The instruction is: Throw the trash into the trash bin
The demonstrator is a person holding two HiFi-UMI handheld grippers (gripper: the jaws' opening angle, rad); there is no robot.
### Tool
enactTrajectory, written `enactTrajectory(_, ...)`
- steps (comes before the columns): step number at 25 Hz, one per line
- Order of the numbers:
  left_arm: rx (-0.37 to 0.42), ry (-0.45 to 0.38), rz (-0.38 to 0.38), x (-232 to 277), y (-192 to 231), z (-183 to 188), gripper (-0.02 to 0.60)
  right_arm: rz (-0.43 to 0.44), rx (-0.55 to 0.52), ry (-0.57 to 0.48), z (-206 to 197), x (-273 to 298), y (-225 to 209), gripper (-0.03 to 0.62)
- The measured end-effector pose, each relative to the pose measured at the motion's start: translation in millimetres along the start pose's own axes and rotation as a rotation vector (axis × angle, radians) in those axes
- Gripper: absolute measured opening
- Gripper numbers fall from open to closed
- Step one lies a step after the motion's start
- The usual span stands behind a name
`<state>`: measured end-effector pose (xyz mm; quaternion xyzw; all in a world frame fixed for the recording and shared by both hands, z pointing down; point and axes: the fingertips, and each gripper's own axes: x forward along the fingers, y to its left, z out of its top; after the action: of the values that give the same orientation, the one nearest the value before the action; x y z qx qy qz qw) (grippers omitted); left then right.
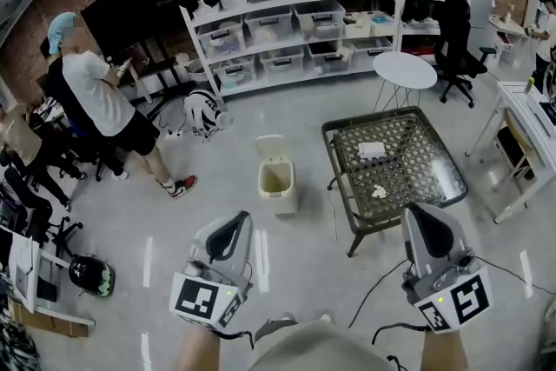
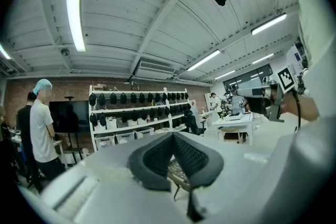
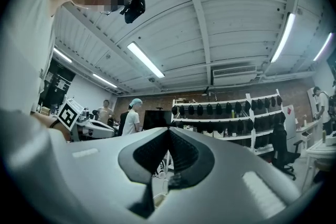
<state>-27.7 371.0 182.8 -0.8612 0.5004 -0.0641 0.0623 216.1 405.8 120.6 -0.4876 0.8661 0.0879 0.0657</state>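
Note:
A cream trash bin (image 1: 276, 179) stands on the floor with its lid up, left of a low table with a metal mesh top (image 1: 429, 178). On the mesh lie a white folded piece of trash (image 1: 371, 149) and a small crumpled white piece (image 1: 379, 192). My left gripper (image 1: 232, 228) hovers near the bottom of the head view, short of the bin, shut and empty. My right gripper (image 1: 424, 218) is held over the table's near corner, also shut with nothing in it. In the gripper views both sets of jaws, left (image 2: 172, 134) and right (image 3: 168, 130), meet at their tips.
White shelves (image 1: 295, 13) with clear boxes and dark headgear line the back wall. A round white table (image 1: 404, 69) and a black office chair (image 1: 456, 43) stand behind the mesh table. A person (image 1: 100, 96) stands at the left. A helmet (image 1: 91, 274) lies on the floor; a white desk (image 1: 530, 130) is at the right.

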Motion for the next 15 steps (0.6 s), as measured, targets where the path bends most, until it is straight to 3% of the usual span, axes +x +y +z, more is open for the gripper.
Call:
enactTrajectory(1, 0.002, 0.0, -0.001, 0.3, 0.1, -0.5, 0.003, -0.013, 0.004, -0.006, 1.0, -0.7, -1.5, 0.005)
enactTrajectory(2, 0.005, 0.001, -0.002, 0.4, -0.1, -1.0, 0.003, -0.016, 0.009, -0.008, 1.1, -1.1, -1.6, 0.065)
enactTrajectory(3, 0.008, 0.001, -0.003, 0.6, -0.5, -1.3, 0.003, -0.013, 0.012, -0.003, 0.0, -1.2, -1.1, 0.18)
enactTrajectory(4, 0.012, 0.001, -0.004, 1.1, -1.0, -1.3, 0.003, -0.011, 0.015, 0.005, -1.8, -1.0, -0.9, 0.22)
enactTrajectory(6, 0.016, 0.001, -0.007, 2.4, -1.7, -0.3, 0.003, -0.015, 0.016, 0.02, -5.8, -0.9, -1.8, 0.246)
enactTrajectory(15, 0.016, 0.019, -0.007, 1.4, -12.0, -2.2, 0.003, -0.008, 0.077, 0.011, -11.2, -8.3, -7.4, 0.247)
